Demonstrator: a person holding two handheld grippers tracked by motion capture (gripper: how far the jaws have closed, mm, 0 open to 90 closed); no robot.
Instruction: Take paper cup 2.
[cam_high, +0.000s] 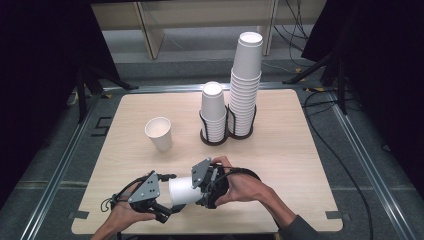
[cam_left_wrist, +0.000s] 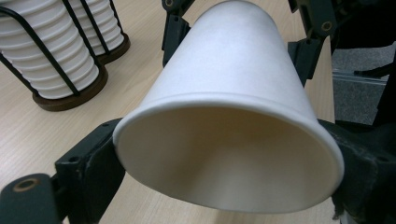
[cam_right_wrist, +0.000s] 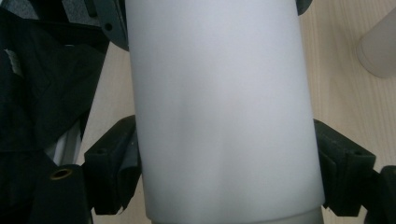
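Observation:
A white paper cup (cam_high: 181, 190) lies on its side, held just above the table's near edge between my two grippers. My left gripper (cam_high: 167, 196) has its pads against the cup's wide rim on both sides; in the left gripper view the open mouth of the cup (cam_left_wrist: 233, 70) faces the camera between the jaws of that gripper (cam_left_wrist: 229, 158). My right gripper (cam_high: 198, 189) is shut on the narrower base end. In the right gripper view the cup wall (cam_right_wrist: 219, 93) stands between the jaws of the right gripper (cam_right_wrist: 226, 163), both pads pressing on it.
A single paper cup (cam_high: 160, 133) stands upright, mouth up, at mid-left of the wooden table (cam_high: 290, 150). Behind the centre, a short cup stack (cam_high: 213, 112) and a tall cup stack (cam_high: 246, 85) sit upside down in black wire holders. Cables trail on the floor at the right.

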